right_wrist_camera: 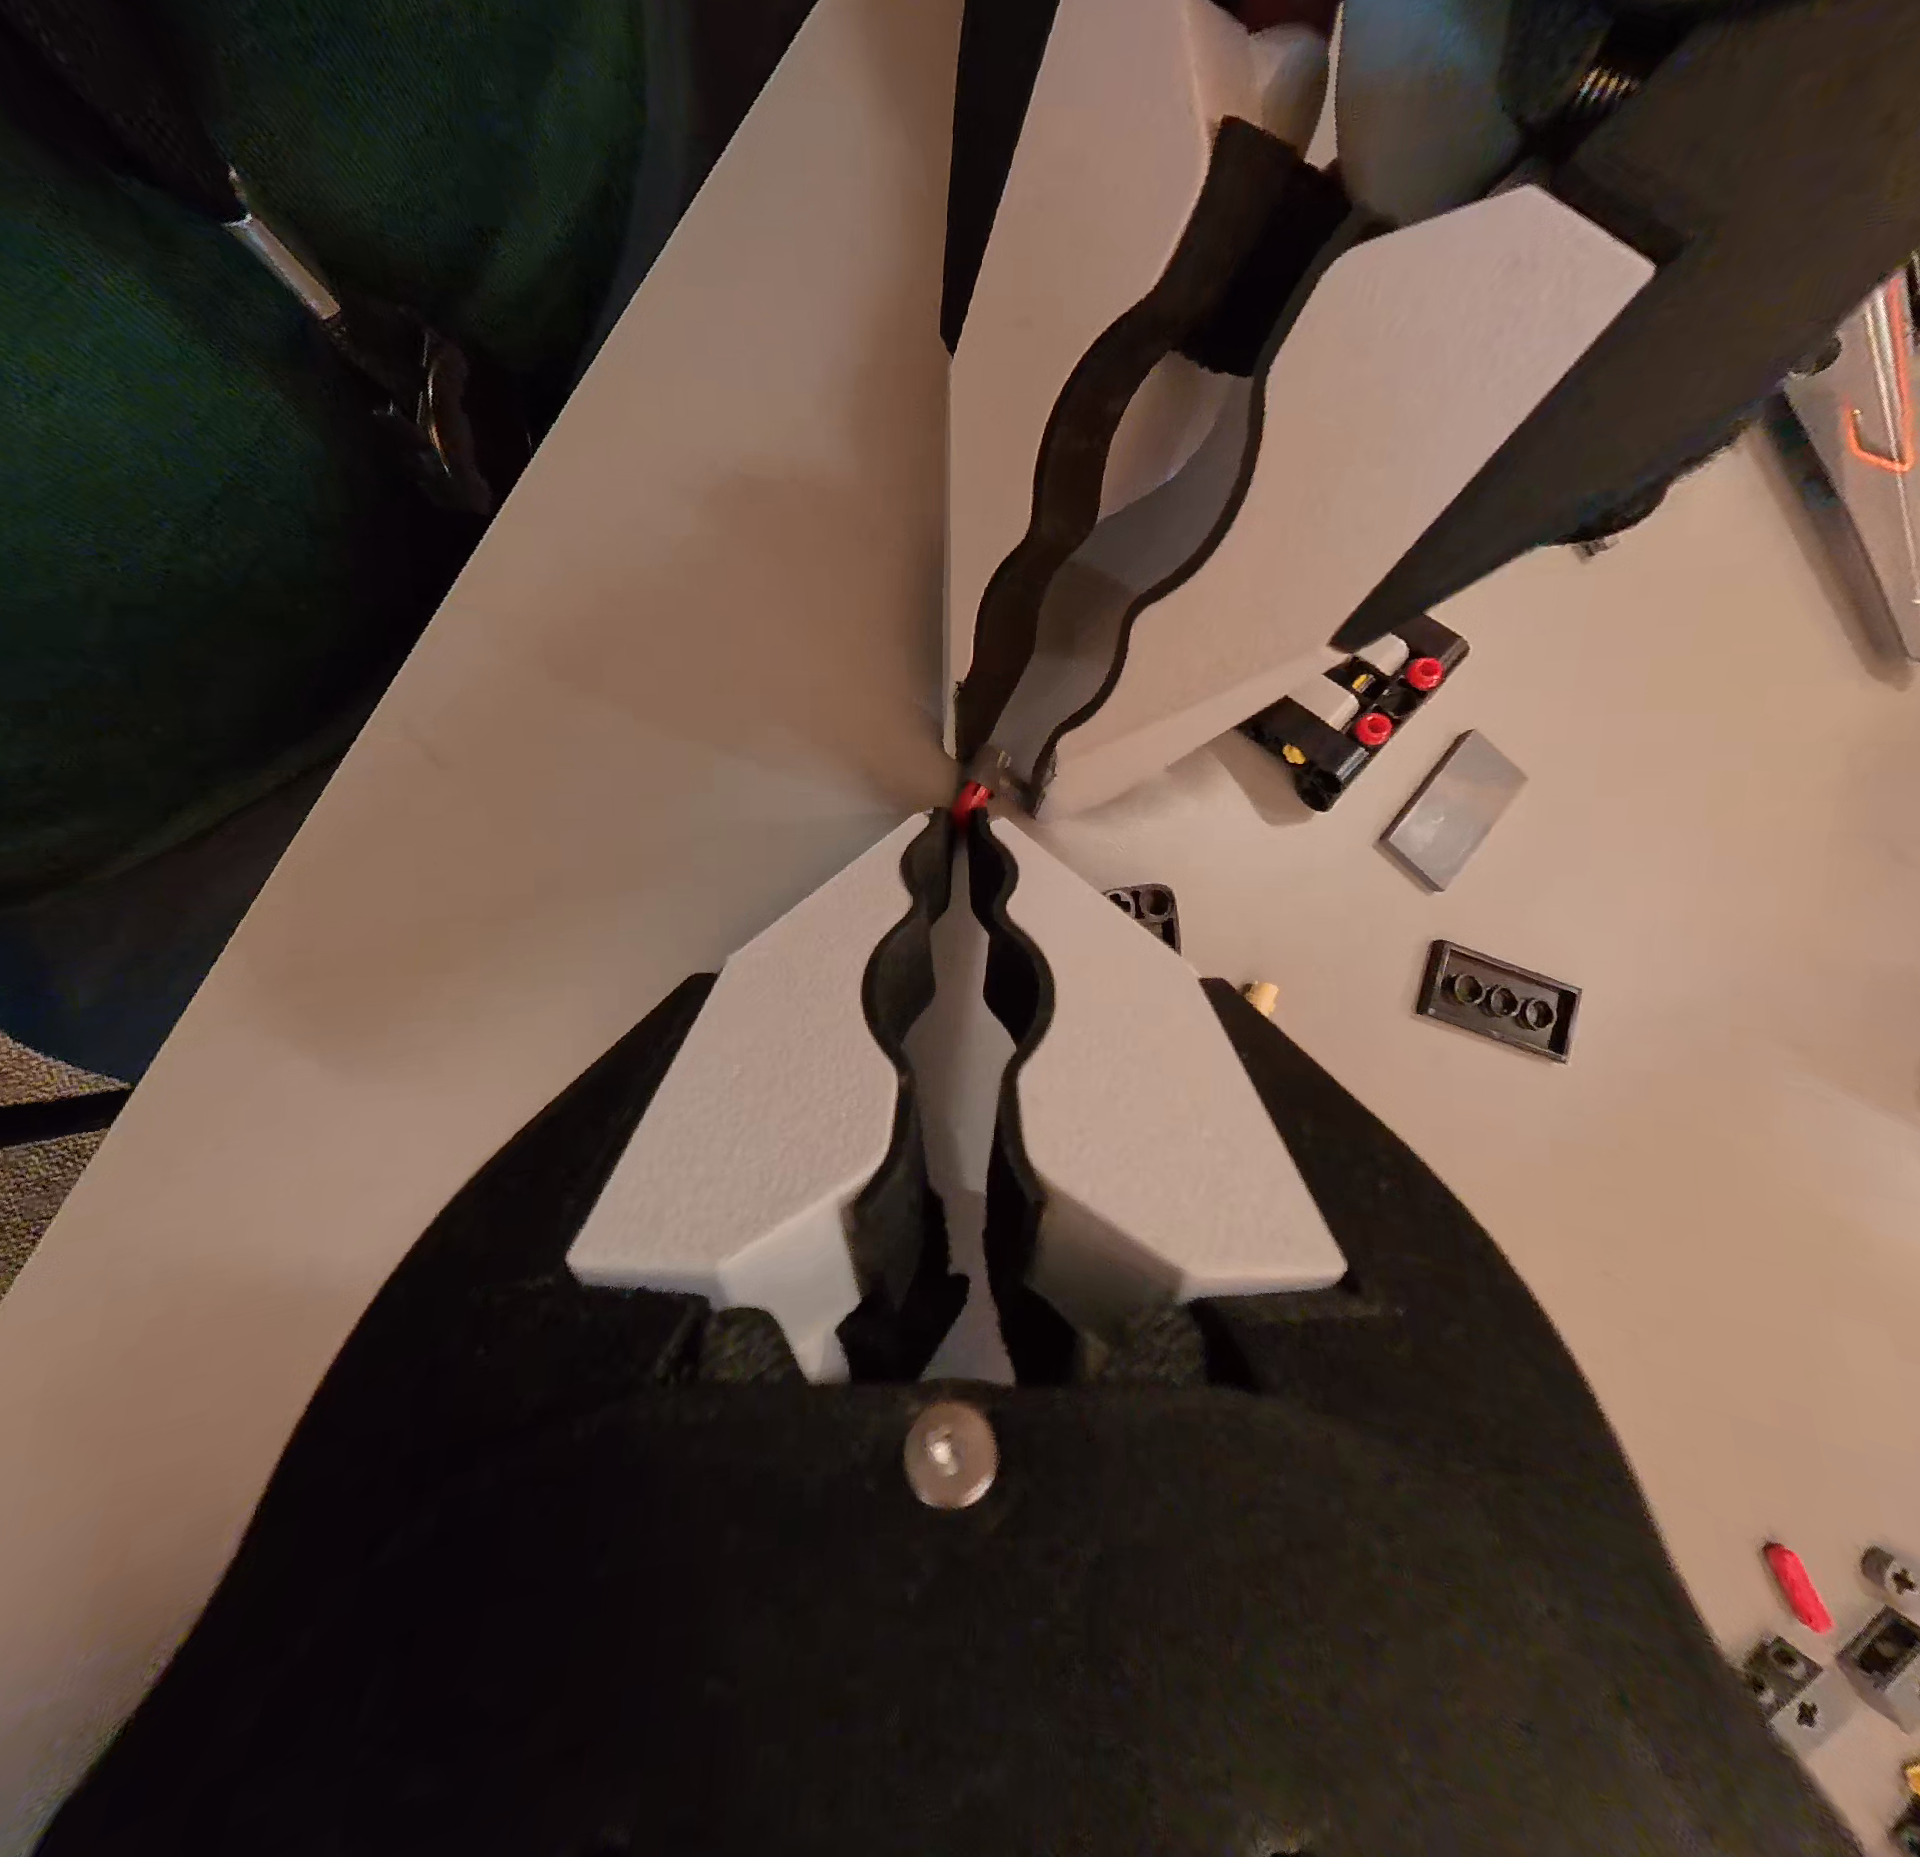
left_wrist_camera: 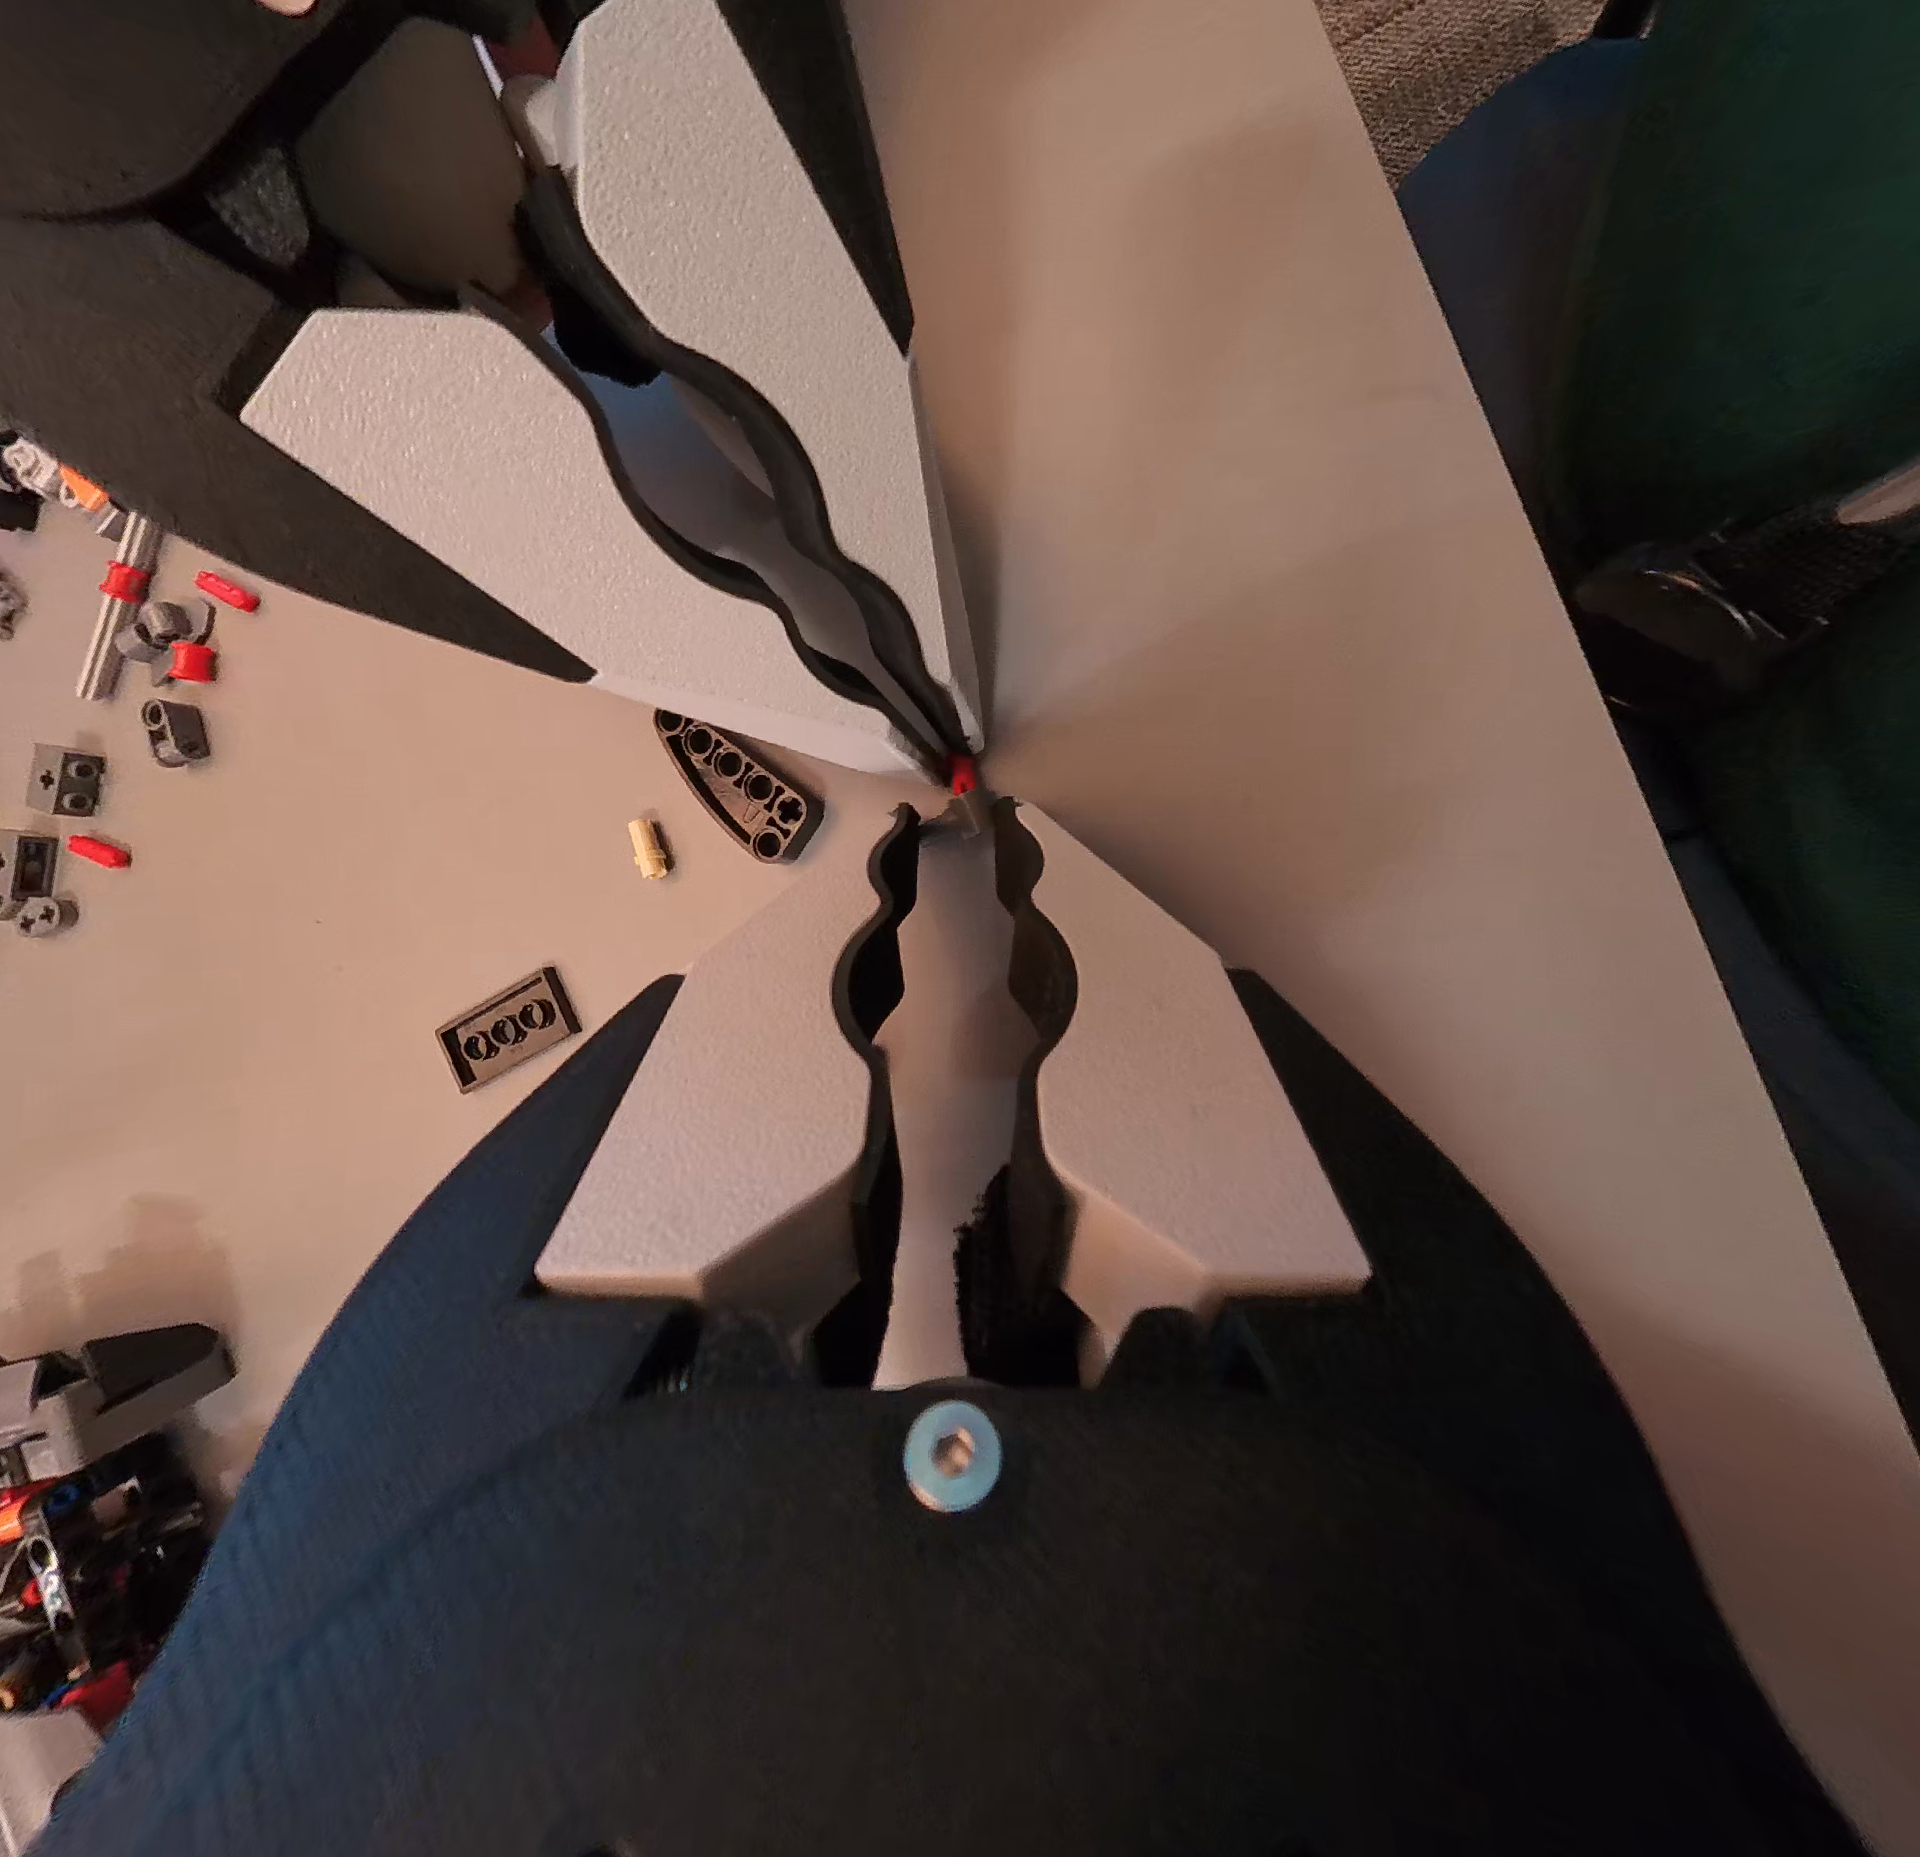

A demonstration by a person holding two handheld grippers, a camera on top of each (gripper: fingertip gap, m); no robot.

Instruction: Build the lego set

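Lego set's barely started: right tongs (right_wrist_camera: 961,820) pinch a red pin (right_wrist_camera: 971,797), left tongs (left_wrist_camera: 958,815) grip a grey piece (left_wrist_camera: 966,808), loose parts (left_wrist_camera: 114,664) all over the counter (left_wrist_camera: 312,1132).

Left gripper (left_wrist_camera: 956,820): fingers extend forward and converge toward the tips, with a narrow gap between them; a small grey piece sits at the gap, contact unclear. Right gripper (right_wrist_camera: 961,820): fingers drawn together, pinching a small red piece at the very tips. The two grippers meet tip to tip above the table, the right one entering the left wrist view from the upper left, the left one entering the right wrist view from the upper right.
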